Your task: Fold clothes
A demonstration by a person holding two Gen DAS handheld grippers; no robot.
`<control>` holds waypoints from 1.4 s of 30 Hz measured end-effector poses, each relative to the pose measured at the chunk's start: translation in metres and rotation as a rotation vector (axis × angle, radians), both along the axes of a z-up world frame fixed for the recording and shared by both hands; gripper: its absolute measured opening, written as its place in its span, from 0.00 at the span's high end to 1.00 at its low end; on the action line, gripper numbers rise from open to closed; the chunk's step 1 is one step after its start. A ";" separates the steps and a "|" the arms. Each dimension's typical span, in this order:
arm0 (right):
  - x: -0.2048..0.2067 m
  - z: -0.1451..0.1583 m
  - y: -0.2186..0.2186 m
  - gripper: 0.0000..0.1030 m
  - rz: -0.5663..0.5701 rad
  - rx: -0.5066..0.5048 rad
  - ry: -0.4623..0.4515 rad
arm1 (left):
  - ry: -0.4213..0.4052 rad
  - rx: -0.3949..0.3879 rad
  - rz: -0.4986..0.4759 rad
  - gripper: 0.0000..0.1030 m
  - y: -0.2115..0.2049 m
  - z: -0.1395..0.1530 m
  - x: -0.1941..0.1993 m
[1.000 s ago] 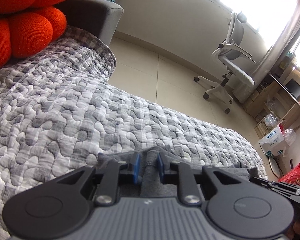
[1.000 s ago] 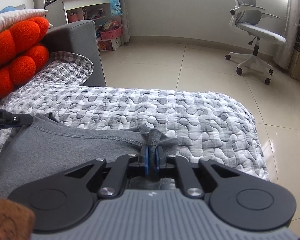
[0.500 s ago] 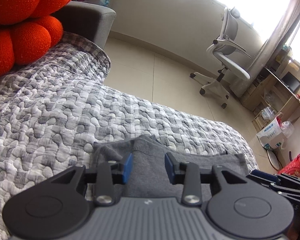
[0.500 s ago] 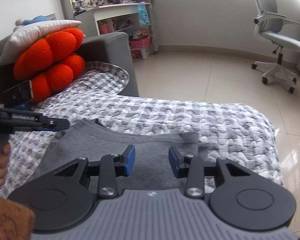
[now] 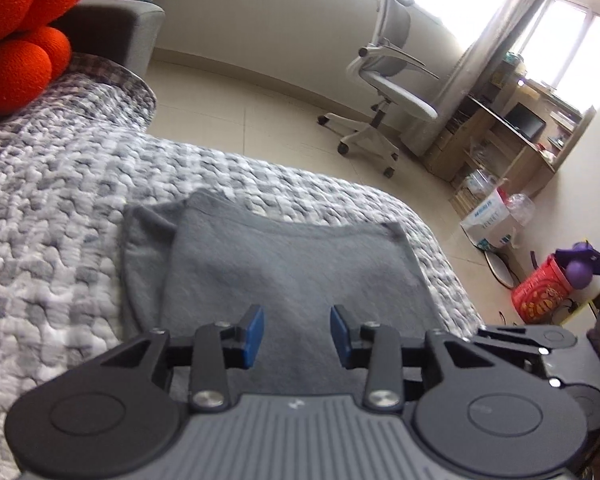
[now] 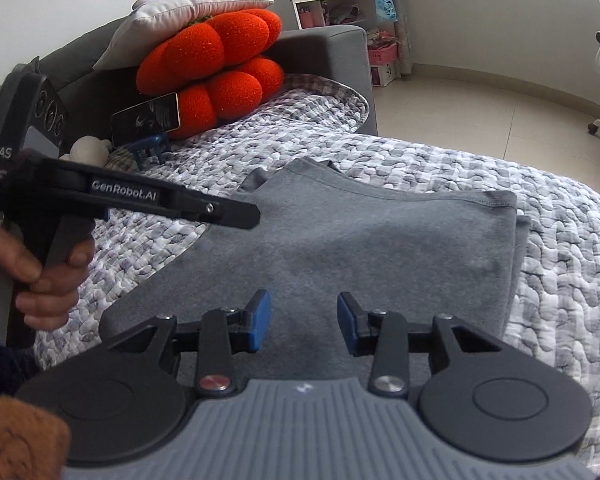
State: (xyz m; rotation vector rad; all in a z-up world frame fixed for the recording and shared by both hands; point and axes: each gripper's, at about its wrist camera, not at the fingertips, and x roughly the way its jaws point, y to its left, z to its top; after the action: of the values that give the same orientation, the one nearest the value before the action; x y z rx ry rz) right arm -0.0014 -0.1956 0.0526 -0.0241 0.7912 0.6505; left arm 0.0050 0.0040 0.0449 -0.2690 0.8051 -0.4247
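Both pairs of blue-padded jaws stand apart with nothing between them. A second ago each was pinched on a bunched corner of the soft grey knit garment [image 6: 340,240]; now the left gripper [image 5: 297,336] and the right gripper [image 6: 303,322] have let go and drawn back, so the cloth that filled the foreground lies further off in both wrist views. The figures for both openings have levelled, so the jaws look settled at this part-open width, neither widening nor closing.

That release reads as the end of one fold. The garment lies flat on the grey-and-white quilted bedspread [image 5: 60,208], doubled over: a second layer shows beneath the top edge on its right side in the right wrist view, and a lower flap sticks out at the left in the left wrist view. It is probably partway folded, with another fold or a smoothing pass to come.

Both grippers point down at a slant toward the cloth, hovering above its near part without touching it. The left gripper, seen side-on in the right wrist view, is level with the garment's left edge, its handle wrapped by the person's left hand [image 6: 40,276]. The stacked orange knitted cushions [image 6: 220,68] sit well behind.
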 end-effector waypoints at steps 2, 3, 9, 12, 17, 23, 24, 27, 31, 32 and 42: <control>0.000 -0.006 0.004 0.60 0.001 -0.025 0.023 | 0.022 0.029 -0.031 0.63 -0.012 -0.009 -0.006; 0.002 -0.010 0.005 0.60 -0.005 -0.042 0.040 | 0.049 0.042 -0.032 0.62 -0.013 -0.017 -0.006; 0.016 -0.020 -0.015 0.66 -0.083 0.018 0.145 | 0.091 0.031 -0.001 0.66 -0.003 -0.028 -0.004; 0.013 -0.018 -0.022 0.68 -0.093 0.020 0.152 | 0.100 0.020 0.022 0.67 0.006 -0.027 -0.006; 0.014 -0.016 -0.045 0.72 -0.144 0.061 0.185 | 0.101 0.017 0.042 0.67 0.019 -0.026 -0.013; 0.009 -0.014 -0.056 0.72 -0.177 -0.005 0.166 | 0.106 0.091 -0.022 0.66 0.019 -0.021 -0.024; 0.008 -0.014 -0.054 0.71 -0.172 -0.017 0.159 | 0.116 0.094 -0.037 0.66 0.020 -0.020 -0.025; 0.007 -0.013 -0.048 0.69 -0.168 -0.043 0.141 | 0.145 0.080 -0.049 0.65 0.027 -0.021 -0.025; 0.004 -0.010 -0.037 0.62 -0.149 -0.059 0.105 | 0.161 0.069 -0.044 0.64 0.031 -0.018 -0.029; 0.000 -0.008 -0.034 0.61 -0.136 -0.055 0.092 | 0.161 0.071 -0.043 0.64 0.031 -0.016 -0.031; -0.020 -0.002 -0.015 0.61 -0.065 -0.060 0.038 | 0.170 -0.013 0.024 0.62 0.065 -0.001 -0.055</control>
State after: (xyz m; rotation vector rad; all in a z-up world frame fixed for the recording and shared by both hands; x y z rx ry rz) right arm -0.0213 -0.2109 0.0509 -0.0407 0.8449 0.5674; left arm -0.0501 0.0689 0.0440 -0.3296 0.9648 -0.3886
